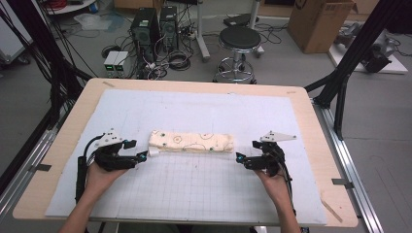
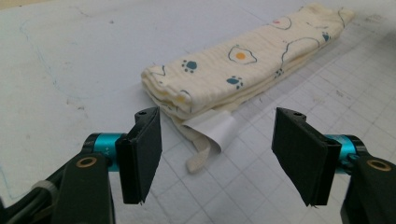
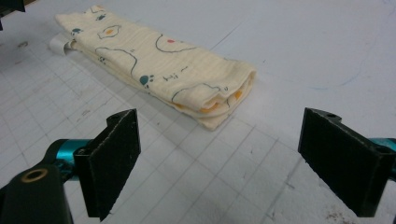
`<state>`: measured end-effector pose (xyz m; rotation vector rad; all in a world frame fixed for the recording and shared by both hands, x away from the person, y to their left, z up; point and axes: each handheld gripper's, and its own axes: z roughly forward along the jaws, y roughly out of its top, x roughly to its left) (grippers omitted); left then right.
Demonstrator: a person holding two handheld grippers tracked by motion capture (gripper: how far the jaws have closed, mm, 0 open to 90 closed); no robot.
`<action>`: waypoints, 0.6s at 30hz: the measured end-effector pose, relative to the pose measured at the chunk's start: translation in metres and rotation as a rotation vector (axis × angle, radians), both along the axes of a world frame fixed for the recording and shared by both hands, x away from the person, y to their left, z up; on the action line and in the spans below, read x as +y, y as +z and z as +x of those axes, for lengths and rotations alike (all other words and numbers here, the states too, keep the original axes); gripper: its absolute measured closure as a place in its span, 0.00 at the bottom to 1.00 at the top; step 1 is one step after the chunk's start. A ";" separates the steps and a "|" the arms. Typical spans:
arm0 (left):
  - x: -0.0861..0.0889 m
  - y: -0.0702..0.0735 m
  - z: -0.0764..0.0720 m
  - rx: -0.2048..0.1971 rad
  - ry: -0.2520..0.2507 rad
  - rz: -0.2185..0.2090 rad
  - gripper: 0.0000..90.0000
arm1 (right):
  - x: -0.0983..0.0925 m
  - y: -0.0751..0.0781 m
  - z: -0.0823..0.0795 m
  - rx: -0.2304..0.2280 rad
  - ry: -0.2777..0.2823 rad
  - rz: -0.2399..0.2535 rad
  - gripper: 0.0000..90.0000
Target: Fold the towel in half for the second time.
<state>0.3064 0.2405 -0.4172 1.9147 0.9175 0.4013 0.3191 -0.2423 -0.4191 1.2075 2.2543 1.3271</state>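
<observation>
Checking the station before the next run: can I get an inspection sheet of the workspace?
Surface: wooden table under a white grid mat; faint marks on the mat.
Job's things: folded cloth, cream with prints, flat mid-mat; a white tag sticks out of its left end.
Clutter: nothing seen on the mat.
Grippers: left hand-held gripper open, jaws apart just short of the tag end; right hand-held gripper open, off the cloth's other end. Neither touches the cloth.
Cables: one trails from each gripper along the forearm; loose bundles on the floor.
Surroundings: stool, computer towers, cardboard box.
</observation>
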 end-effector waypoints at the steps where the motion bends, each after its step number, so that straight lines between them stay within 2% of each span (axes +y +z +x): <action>1: 0.000 -0.001 -0.002 -0.001 -0.004 0.000 0.37 | 0.000 -0.001 -0.002 0.000 0.001 -0.001 0.14; 12: 0.001 -0.001 -0.023 -0.023 -0.021 0.003 0.36 | -0.004 0.001 -0.022 -0.044 0.009 -0.002 0.14; 18: 0.002 -0.003 -0.031 -0.027 -0.015 0.000 0.35 | -0.007 -0.003 -0.029 -0.034 0.010 -0.006 0.14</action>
